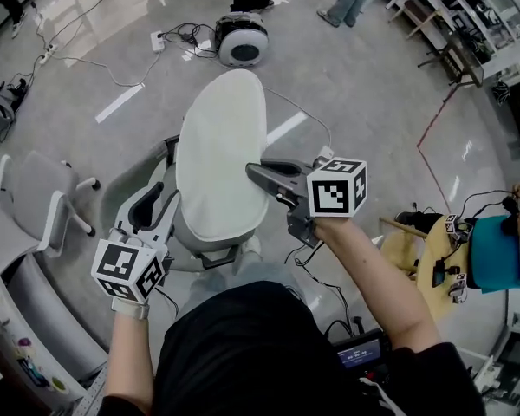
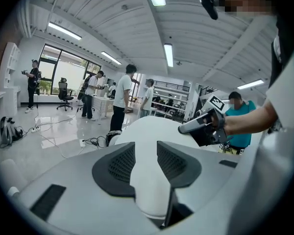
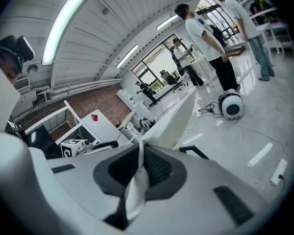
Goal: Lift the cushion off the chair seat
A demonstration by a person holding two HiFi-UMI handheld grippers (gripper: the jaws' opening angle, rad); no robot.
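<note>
The white oval cushion (image 1: 220,152) hangs tilted in the air between both grippers, above the grey chair (image 1: 126,189). My left gripper (image 1: 159,208) is shut on the cushion's near left edge. In the left gripper view that thick white edge (image 2: 148,190) fills the gap between the dark pads (image 2: 116,166). My right gripper (image 1: 262,174) is shut on the right edge. In the right gripper view the cushion's edge (image 3: 136,184) is squeezed thin between the jaws and the cushion (image 3: 174,121) rises beyond them. The right gripper (image 2: 202,127) also shows in the left gripper view.
A second grey chair (image 1: 33,193) stands at the left. On the floor behind lie a round white device (image 1: 242,40), cables and a power strip (image 1: 157,40). A wooden stool (image 1: 435,263) and a person in a teal shirt (image 1: 494,250) are at the right. Several people stand further back.
</note>
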